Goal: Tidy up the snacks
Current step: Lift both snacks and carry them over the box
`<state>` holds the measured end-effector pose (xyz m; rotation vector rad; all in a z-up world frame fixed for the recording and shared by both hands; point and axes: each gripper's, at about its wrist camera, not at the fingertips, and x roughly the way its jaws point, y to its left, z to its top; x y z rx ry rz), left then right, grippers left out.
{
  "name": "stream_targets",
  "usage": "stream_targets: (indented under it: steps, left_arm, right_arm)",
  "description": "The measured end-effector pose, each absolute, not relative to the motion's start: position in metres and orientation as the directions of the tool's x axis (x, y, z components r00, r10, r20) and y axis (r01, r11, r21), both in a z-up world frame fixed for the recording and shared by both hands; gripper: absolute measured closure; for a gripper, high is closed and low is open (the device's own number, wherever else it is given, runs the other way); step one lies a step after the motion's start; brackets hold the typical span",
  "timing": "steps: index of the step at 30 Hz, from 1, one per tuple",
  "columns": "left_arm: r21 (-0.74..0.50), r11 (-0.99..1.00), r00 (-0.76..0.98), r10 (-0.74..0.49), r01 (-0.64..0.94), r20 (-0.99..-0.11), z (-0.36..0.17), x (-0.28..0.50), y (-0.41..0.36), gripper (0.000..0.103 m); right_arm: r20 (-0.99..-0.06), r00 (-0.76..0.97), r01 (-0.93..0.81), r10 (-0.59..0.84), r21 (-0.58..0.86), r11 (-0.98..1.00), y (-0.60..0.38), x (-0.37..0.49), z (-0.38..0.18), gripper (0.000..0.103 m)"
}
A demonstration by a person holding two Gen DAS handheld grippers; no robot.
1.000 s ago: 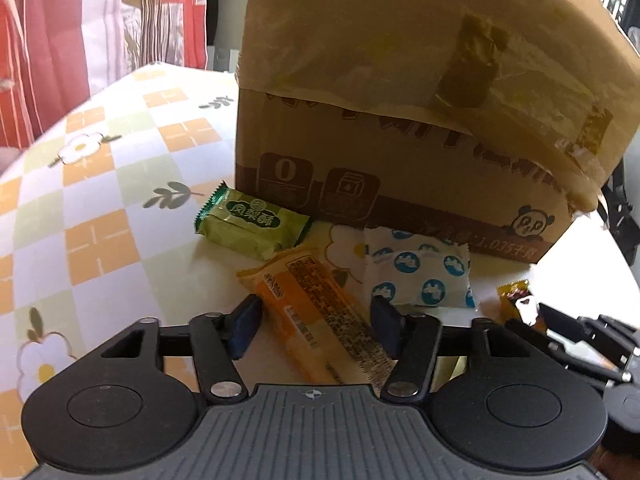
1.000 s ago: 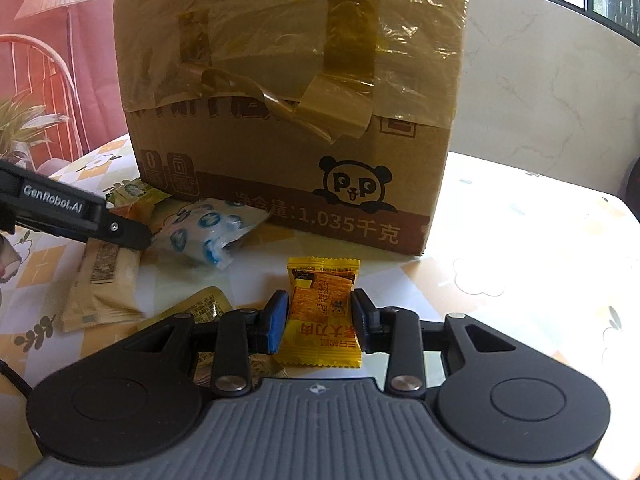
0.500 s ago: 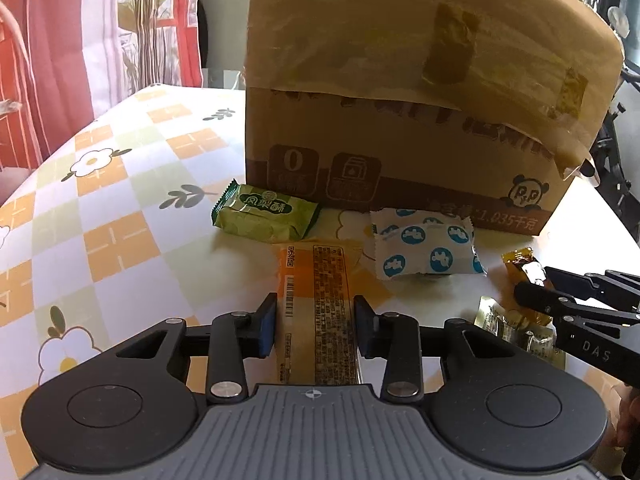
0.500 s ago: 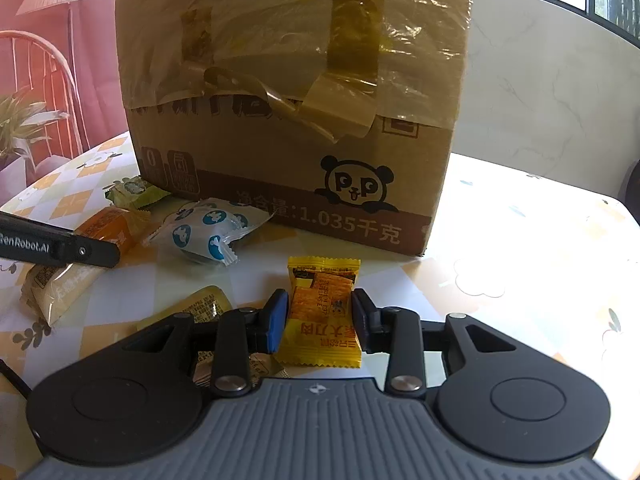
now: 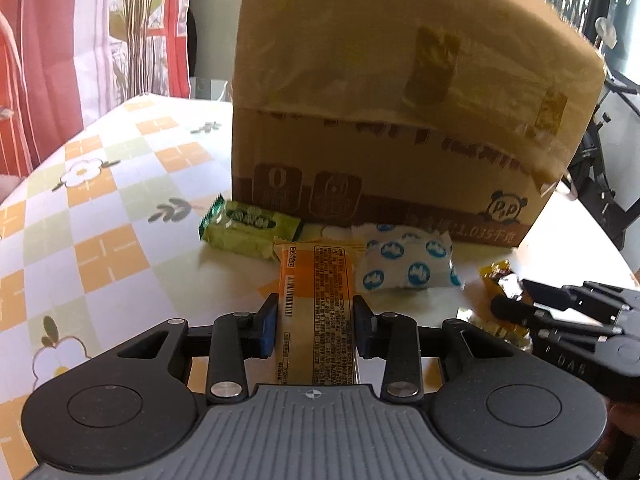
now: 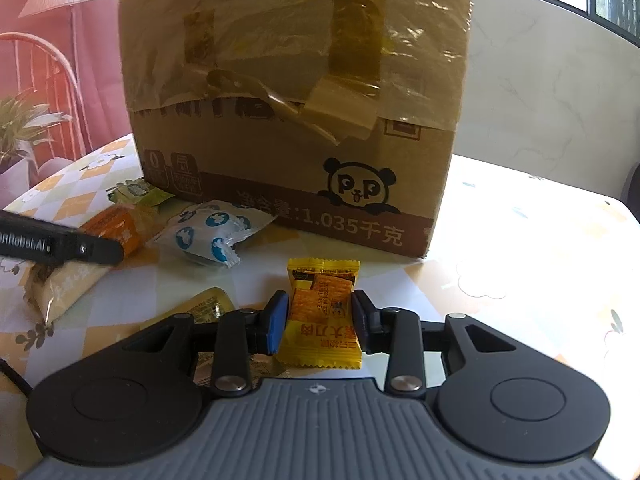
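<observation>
Over on the left, the left gripper [image 5: 315, 322] is pointing down at the glossy checked tablecloth [image 5: 100, 248], its blue pads pressing both long edges of a slim orange snack bar [image 5: 316, 304] in crinkly clear-ended film, barcode and fine print facing up. Just beyond the left finger, a puffy green packet [image 5: 248, 230] with a zigzag end is lying flat, and ahead of the right finger a white pillow pack dotted with blue circles [image 5: 404, 266] is sitting just beside the bar's far end. Behind all of them the big cardboard box [image 5: 400, 128] is standing square, its flaps covered in wrinkled yellowish tape and plastic, a panda logo [image 6: 360, 190] printed low on its face. Moving right, the right gripper [image 6: 319, 322] is clamping a small square yellow cracker packet [image 6: 322, 316] with serrated ends, its blue pads squeezing the two sides, the packet lying on the cloth right in front of the box's corner. To that gripper's left, a shiny gold foil sachet [image 6: 208, 306] is peeking out beside its finger linkage, lying flat on the cloth.
</observation>
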<state>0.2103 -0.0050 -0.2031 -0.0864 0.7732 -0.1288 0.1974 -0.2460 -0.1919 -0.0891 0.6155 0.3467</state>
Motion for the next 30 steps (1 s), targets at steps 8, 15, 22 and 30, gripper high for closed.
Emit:
stream_targets:
  steps: [8,15,22,30]
  left_arm:
    - [-0.125,0.988,0.747,-0.155,0.097,-0.646,-0.181,0.208,-0.004,0.064]
    - [-0.114,0.986,0.800,-0.165,0.122,-0.577,-0.153,0.204,-0.002,0.064]
    - [-0.118,0.979,0.830,-0.202,0.165,-0.520,-0.123,0.203,0.001,0.064]
    - [-0.117,0.969,0.860,-0.248,0.218,-0.447,-0.083,0.205,-0.002,0.064]
  right_arm:
    - [-0.540,0.792,-0.334,0.283,0.005,0.943,-0.246,0.187,-0.184,0.067]
    - [-0.483,0.812,-0.377,0.328,-0.004,0.926,-0.252,0.178,-0.151,0.067]
    - [-0.382,0.844,-0.402,0.376,0.011,0.915,-0.256,0.165,-0.110,0.067]
    - [-0.247,0.868,-0.446,0.431,-0.005,0.895,-0.256,0.158,-0.059,0.067]
